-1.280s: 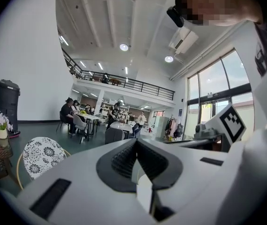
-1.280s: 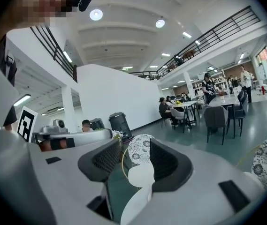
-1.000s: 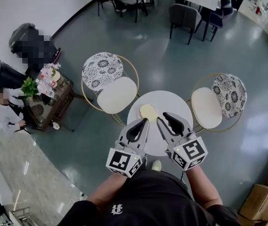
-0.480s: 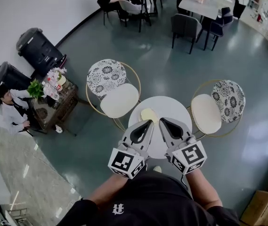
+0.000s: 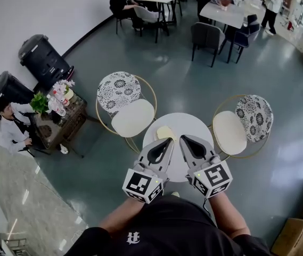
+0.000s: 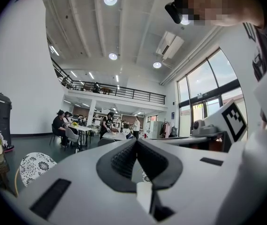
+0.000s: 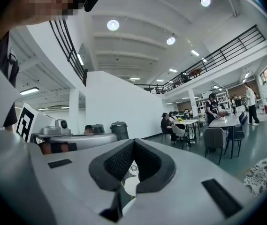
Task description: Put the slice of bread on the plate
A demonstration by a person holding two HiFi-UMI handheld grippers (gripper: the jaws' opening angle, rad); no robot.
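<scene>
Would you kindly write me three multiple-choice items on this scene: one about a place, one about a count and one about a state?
1. Where does the slice of bread lie? A on the floor; B on the round white table; C on the plant stand.
2. How many chairs stand beside that table? A one; B two; C four.
3. What is the state of the right gripper? A shut, empty; B shut on bread; C wide apart.
Answers: 1 B, it rests on the tabletop; 2 B, one chair on each side, the second here; 3 A, the pads meet with nothing between.
</scene>
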